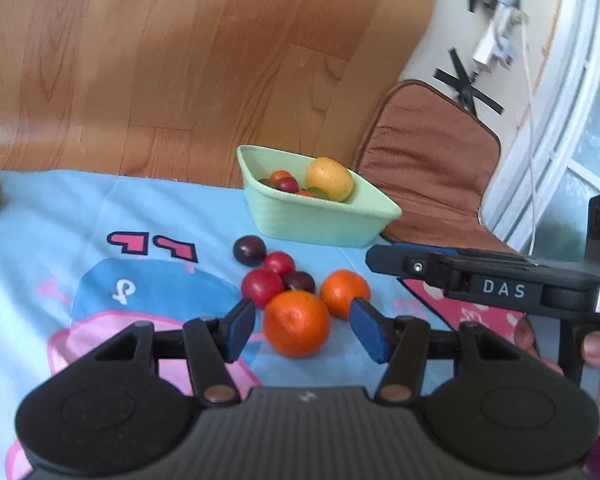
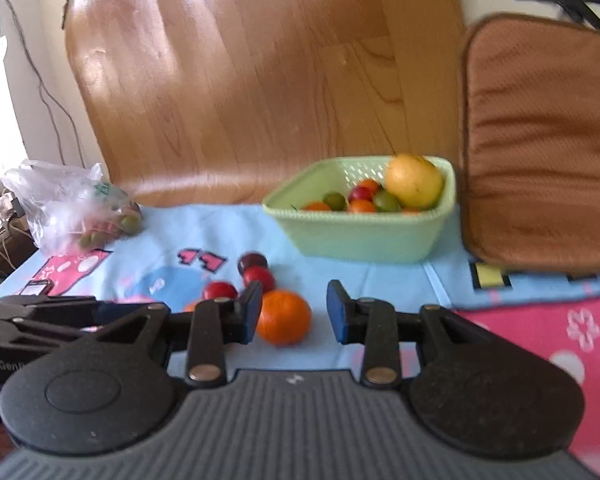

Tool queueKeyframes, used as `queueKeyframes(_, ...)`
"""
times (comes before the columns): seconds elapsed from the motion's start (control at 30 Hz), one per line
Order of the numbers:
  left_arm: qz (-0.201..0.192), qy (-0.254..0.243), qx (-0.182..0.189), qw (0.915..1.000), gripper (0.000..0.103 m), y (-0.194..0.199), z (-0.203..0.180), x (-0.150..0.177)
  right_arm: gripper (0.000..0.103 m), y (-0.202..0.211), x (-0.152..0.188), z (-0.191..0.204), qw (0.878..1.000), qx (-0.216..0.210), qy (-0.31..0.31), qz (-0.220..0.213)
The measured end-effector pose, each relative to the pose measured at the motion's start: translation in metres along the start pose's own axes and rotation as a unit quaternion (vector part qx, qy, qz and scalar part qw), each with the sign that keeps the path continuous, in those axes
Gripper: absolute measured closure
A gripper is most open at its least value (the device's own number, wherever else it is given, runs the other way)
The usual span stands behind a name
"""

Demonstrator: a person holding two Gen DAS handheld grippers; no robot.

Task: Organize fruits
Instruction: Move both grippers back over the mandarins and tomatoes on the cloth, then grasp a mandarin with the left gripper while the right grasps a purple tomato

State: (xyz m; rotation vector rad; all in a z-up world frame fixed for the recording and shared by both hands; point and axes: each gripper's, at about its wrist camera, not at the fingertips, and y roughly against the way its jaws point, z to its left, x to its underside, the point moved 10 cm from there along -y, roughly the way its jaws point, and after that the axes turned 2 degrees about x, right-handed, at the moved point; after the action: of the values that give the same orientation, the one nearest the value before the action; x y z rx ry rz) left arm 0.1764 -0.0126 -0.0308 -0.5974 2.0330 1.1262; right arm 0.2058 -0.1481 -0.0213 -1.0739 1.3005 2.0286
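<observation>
The left gripper's (image 1: pixel 302 330) blue fingers (image 1: pixel 239 330) stand partly apart with nothing pressed between them; the nearer orange (image 1: pixel 296 323) shows in the gap, lying on the cloth beyond the tips. The right gripper (image 2: pixel 292 312) is likewise partly open and holds nothing, its fingers (image 2: pixel 340 312) hovering above the cloth, with the other orange (image 2: pixel 284 317) just beside its left finger.

In the left wrist view that second orange (image 1: pixel 345 292) lies close to the right of the first. Behind the two sit four small plums (image 1: pixel 262 287), red and dark, huddled together. All rest on a light blue cartoon-print cloth (image 1: pixel 100 216) that covers the worktop.

Farther back stands a pale green basket (image 1: pixel 316 220) holding a large yellow fruit (image 1: pixel 329 179) and several small red, orange and green fruits. A brown cushion (image 1: pixel 428 160) lies to the right of the basket. In the right wrist view a clear plastic bag (image 2: pixel 68 204) with more fruit sits at the cloth's far left. Wooden flooring (image 1: pixel 180 60) lies beyond.
</observation>
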Motion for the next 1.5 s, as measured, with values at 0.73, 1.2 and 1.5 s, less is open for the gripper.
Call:
queueKeyframes(0.73,0.024,-0.038,-0.036,0.9983,0.060,-0.013,0.004,0.016,0.065,-0.031,-0.007,0.017,0.997,-0.050,0.021,0.059)
queueKeyframes(1.2,0.018,-0.041,-0.062,0.9971,0.060,-0.002,0.020,0.017,0.068,-0.056,0.018,0.063,0.924,-0.021,0.339,0.174)
queueKeyframes(1.5,0.015,-0.031,-0.058,0.9978,0.060,-0.001,0.022,0.016,0.078,-0.039,0.031,0.069,0.913,-0.017,0.377,0.151)
